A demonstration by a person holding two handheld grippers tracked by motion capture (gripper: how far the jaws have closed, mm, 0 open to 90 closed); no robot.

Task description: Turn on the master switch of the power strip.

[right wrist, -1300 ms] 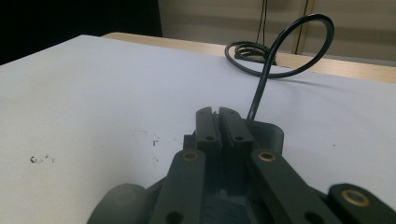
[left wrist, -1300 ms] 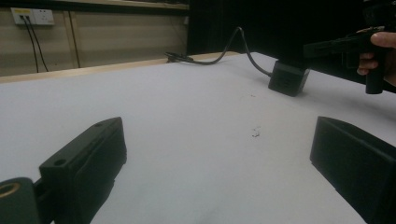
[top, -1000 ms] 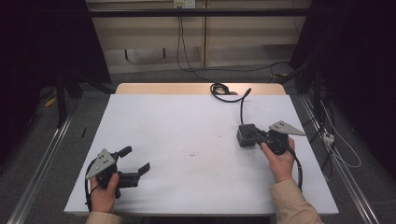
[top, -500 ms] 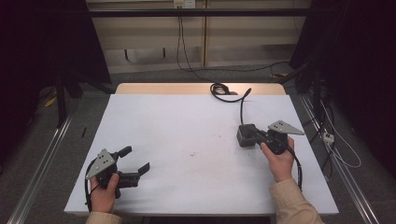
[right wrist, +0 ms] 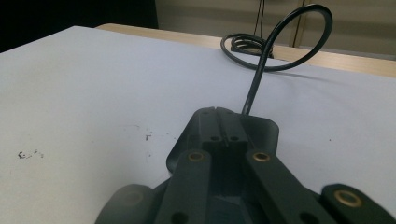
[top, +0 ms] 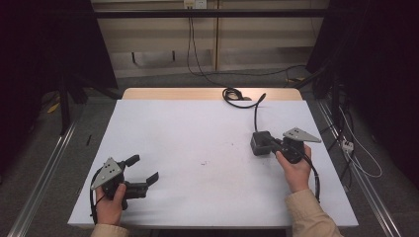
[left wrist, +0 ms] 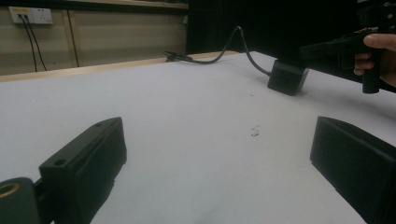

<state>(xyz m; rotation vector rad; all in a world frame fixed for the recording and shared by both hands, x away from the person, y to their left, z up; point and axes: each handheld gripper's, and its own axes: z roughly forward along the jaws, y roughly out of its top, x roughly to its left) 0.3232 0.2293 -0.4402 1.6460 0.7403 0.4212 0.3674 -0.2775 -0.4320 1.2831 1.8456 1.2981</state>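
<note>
A small black box with a black cable lies on the right half of the white table. Its cable runs to a coil at the far edge. My right gripper hovers just over the box's near side, jaws pressed together with nothing between them. In the right gripper view the shut gripper covers the box, and the cable loops up behind. My left gripper rests at the near left corner, open. The left gripper view shows its wide gap, the box and the right gripper far off.
A wooden strip borders the table's far edge. Faint dark specks mark the middle of the table. Cables run down the back wall from a socket. Metal rails flank the table on the floor.
</note>
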